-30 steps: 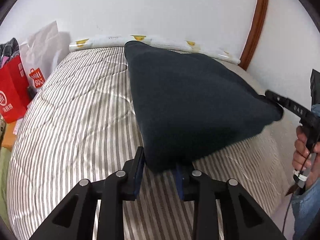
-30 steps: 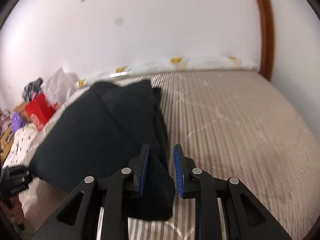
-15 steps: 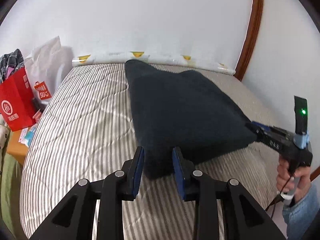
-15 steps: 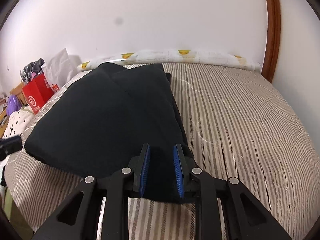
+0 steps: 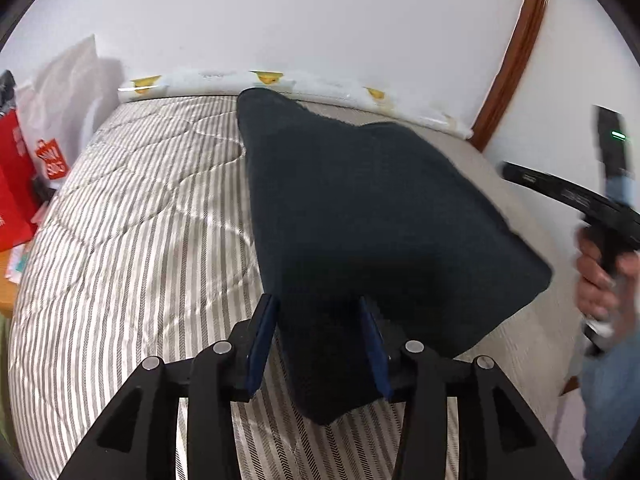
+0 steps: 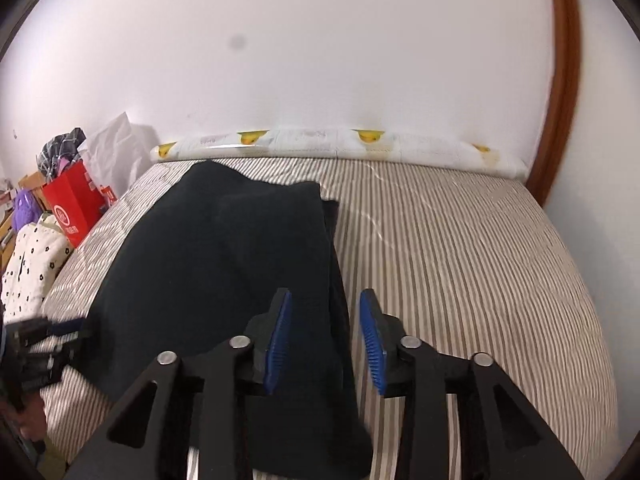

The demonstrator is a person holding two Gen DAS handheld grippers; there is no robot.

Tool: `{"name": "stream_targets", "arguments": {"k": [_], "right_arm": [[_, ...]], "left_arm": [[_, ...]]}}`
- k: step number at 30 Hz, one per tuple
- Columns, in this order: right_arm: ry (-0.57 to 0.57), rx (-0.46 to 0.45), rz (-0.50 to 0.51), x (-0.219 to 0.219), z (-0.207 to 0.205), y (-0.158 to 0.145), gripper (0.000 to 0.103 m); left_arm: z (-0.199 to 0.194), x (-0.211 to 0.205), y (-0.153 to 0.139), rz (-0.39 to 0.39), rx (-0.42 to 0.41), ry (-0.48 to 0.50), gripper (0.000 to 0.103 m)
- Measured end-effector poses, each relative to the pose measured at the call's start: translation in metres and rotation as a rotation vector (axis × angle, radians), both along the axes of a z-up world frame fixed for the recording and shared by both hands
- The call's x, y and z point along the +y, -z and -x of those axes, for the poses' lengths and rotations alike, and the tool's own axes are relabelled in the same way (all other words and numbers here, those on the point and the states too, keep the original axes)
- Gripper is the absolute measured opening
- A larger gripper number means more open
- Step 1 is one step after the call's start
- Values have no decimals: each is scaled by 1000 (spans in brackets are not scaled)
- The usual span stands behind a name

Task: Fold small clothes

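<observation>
The dark garment [image 5: 372,216] lay folded on the striped bed [image 5: 132,240], its near corners hiding the bedding under both grippers. The left gripper [image 5: 316,344] and right gripper [image 6: 324,340] had just opened, jaws apart around the cloth without pressing it. A red bag [image 6: 74,204] stood beside the bed.

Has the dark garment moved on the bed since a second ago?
Yes. The dark garment has dropped flatter onto the striped bed, its far tip now just short of the duck-print roll. Both sets of fingers have just been opening around its near corners.
</observation>
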State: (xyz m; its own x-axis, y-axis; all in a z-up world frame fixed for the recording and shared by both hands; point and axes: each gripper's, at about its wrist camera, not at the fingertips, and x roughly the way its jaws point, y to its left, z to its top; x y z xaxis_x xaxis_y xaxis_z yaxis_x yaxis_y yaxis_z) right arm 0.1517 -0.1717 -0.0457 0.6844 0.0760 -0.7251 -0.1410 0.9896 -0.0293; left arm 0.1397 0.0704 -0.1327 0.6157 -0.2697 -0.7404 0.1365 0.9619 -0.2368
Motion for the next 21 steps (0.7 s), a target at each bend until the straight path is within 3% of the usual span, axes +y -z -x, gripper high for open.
{"name": "stream_targets", "arguments": {"k": [3, 9, 17, 19, 21], "right_arm": [[-13, 40, -6, 5, -46, 0, 49], [-11, 159, -96, 1, -128, 22, 50], [-11, 273, -190, 6, -186, 61, 49], [-58, 278, -232, 7, -189, 64, 9], [-99, 157, -172, 9, -180, 51, 8]], "left_arm": [[-11, 9, -11, 8, -31, -21, 41], [-38, 15, -14, -19, -57, -18, 41], [-55, 10, -10, -47, -75, 14, 41], [-54, 9, -7, -50, -69, 18, 41], [-52, 9, -5, -45, -62, 17, 41]]}}
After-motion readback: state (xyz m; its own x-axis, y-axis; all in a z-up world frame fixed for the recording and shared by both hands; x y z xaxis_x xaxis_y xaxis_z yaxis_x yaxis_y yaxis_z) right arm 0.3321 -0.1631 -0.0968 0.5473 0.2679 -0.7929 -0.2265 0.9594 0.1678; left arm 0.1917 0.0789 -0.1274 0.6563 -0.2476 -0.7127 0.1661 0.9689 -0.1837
